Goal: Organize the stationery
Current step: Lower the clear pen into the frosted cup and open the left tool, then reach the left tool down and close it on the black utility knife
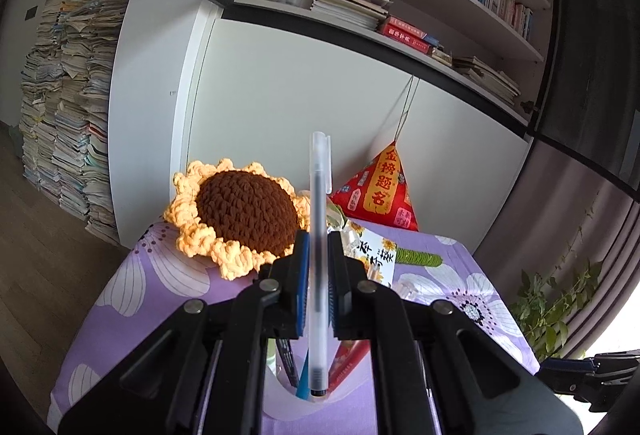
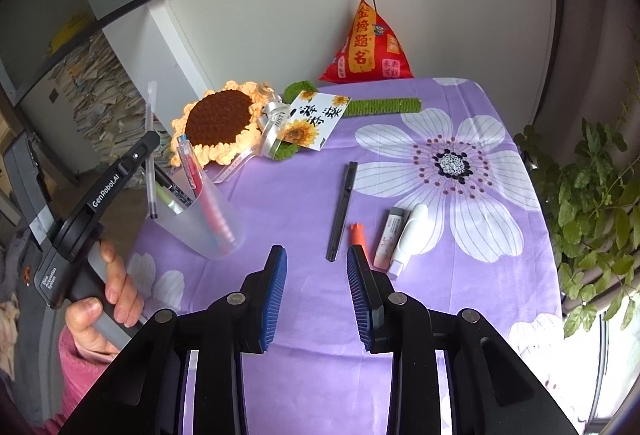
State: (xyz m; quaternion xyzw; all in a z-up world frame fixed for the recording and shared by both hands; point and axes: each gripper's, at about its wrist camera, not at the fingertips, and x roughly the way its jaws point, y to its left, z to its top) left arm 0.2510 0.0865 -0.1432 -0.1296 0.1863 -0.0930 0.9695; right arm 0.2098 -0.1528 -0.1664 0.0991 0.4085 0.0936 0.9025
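Note:
My left gripper [image 1: 318,241] is shut on a clear gel pen [image 1: 319,175], which it holds upright with the tip down over a translucent cup [image 1: 280,389]. In the right wrist view the same pen [image 2: 151,171] hangs by the rim of the cup [image 2: 216,231], which holds several pens. My right gripper [image 2: 316,257] is open above the purple flowered cloth [image 2: 280,203], with nothing between its blue pads. Just beyond it lie a black pen [image 2: 342,211], a small orange piece [image 2: 359,233], a grey-capped stick [image 2: 390,235] and a white correction tape [image 2: 410,233].
A crochet sunflower [image 2: 218,123], a sunflower card [image 2: 312,121] and a green crochet stem [image 2: 384,106] lie at the back of the table. A red pyramid pouch [image 2: 366,49] leans on the white cabinet. A leafy plant [image 2: 592,203] stands off the right edge.

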